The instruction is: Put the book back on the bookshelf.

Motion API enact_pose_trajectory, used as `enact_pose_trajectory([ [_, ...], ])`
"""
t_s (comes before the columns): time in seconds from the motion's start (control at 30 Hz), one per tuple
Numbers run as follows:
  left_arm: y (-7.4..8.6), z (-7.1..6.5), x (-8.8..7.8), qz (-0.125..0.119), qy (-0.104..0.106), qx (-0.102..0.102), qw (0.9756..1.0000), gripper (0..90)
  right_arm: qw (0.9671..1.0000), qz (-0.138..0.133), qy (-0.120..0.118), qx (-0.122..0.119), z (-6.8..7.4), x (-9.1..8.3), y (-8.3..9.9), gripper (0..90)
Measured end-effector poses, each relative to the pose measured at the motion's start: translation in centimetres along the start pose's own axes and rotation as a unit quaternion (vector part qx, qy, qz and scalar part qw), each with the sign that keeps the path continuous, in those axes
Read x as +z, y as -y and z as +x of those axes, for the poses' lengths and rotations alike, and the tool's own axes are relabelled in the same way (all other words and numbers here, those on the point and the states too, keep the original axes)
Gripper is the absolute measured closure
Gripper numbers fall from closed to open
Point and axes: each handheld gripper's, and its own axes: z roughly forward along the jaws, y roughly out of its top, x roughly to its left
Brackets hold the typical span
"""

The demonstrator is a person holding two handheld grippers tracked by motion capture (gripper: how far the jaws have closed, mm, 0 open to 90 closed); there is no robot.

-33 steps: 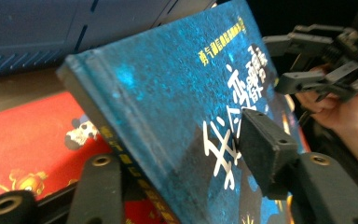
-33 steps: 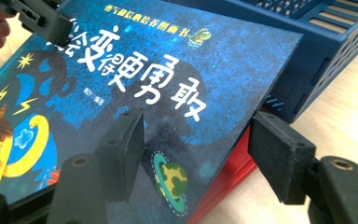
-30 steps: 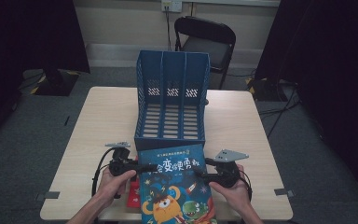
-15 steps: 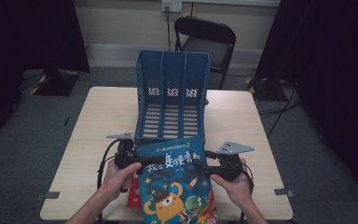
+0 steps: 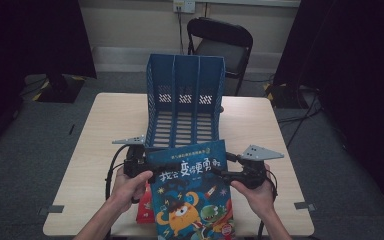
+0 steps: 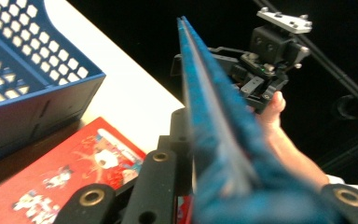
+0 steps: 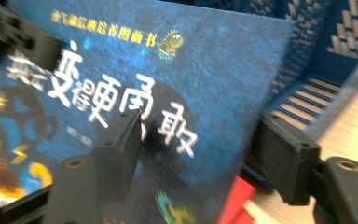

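A blue picture book (image 5: 192, 192) with white characters on its cover hangs tilted above the table's near edge, between my two grippers. My left gripper (image 5: 149, 169) is shut on its left edge; in the left gripper view the book (image 6: 209, 116) runs edge-on through the jaws (image 6: 191, 122). My right gripper (image 5: 226, 174) is at the book's right edge. Its jaws have just been opening and stand apart, one jaw over the cover (image 7: 168, 79), the other past the book's edge. A red book (image 5: 142, 214) lies flat on the table underneath.
A blue three-slot file rack (image 5: 185, 97) stands on the pale wooden table (image 5: 105, 130) just beyond the book, with its open slots facing me. A black folding chair (image 5: 225, 45) stands behind the table's far edge. Dark curtains hang on both sides.
Both hands have risen and the blue book has come up with them, its top edge now nearer the rack. The left jaws have shut on the book's left edge.
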Motion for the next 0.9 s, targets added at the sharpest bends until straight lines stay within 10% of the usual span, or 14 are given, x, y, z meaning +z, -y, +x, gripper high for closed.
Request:
enact_pose_trajectory([
  [0.9,-3.3,-2.1,-1.2,-0.037,0.003,0.022,0.9991,83.0,0.9988,-0.038,-0.032,-0.006,0.6,-0.6,-2.4,30.4],
])
